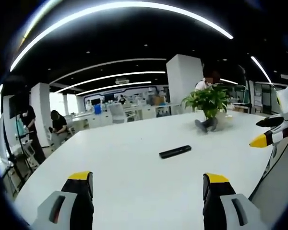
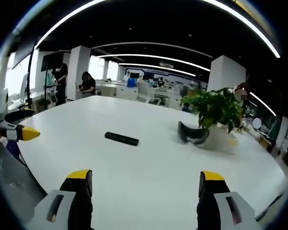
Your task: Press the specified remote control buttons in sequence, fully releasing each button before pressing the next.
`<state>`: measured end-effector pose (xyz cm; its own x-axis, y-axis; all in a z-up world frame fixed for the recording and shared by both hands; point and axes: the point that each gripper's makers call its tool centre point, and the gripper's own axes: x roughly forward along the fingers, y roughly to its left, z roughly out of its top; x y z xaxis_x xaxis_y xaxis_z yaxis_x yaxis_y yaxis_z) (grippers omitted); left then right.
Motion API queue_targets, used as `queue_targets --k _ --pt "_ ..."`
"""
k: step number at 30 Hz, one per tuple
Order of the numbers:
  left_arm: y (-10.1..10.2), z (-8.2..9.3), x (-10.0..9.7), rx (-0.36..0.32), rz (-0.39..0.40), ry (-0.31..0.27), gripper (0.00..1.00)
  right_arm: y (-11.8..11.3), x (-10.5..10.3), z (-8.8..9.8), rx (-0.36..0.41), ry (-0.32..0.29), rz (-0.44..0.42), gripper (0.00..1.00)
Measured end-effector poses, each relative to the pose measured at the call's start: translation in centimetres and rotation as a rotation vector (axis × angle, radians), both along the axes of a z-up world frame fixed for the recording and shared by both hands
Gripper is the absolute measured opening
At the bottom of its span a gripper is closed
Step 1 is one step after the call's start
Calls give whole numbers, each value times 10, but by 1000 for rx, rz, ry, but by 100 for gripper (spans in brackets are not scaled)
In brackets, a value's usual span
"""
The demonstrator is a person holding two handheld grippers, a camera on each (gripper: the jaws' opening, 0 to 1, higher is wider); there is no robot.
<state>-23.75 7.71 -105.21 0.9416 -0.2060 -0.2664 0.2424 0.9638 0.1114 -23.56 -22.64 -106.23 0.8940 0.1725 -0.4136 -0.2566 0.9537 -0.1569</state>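
Jaws wide apart on both sides, nothing between them. Left gripper [image 1: 148, 184] held low over the white table [image 1: 134, 191], yellow-tipped fingers [image 1: 79, 176] framing bare tabletop, aimed toward the middle of the surface. Right gripper [image 2: 146, 184] likewise spread and empty, hovering above the near edge of the table [image 2: 149, 158].

Black remote control [image 1: 175, 152] lying flat, well out ahead of the left jaws and slightly right of their centre line; touching nothing. Same remote control [image 2: 121, 139] seen from the right gripper view as a slim dark bar, ahead and a little left of centre. Probably set alone near the table's middle so both cameras keep it in sight, as the task demands. Buttons too small to make out from here.

Potted plant [image 1: 209, 101] standing farther back, pot pale, with a dark curved object [image 2: 192, 134] resting just beside its base; what that object is, hard to say. Well apart from the remote, so no obstacle to an approach.

Other gripper's yellow tip poking into each view from the side, confirming both held level and roughly parallel, side by side.

Judged as a start posture: no button pressed yet, whole sequence ahead. Spread, empty jaws unsuited to pressing; likely need to close one pair or lead with a single fingertip.

People [image 1: 57, 123] at desks far behind, uninvolved.
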Motion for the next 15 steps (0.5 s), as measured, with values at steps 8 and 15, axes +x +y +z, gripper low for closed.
queue_targets --k 8,15 --pt "1 1 -1 10 2 -6 98 3 -1 -1 -7 6 16 91" --pt "4 3 0 9 15 -12 98 2 -1 0 -10 1 12 91"
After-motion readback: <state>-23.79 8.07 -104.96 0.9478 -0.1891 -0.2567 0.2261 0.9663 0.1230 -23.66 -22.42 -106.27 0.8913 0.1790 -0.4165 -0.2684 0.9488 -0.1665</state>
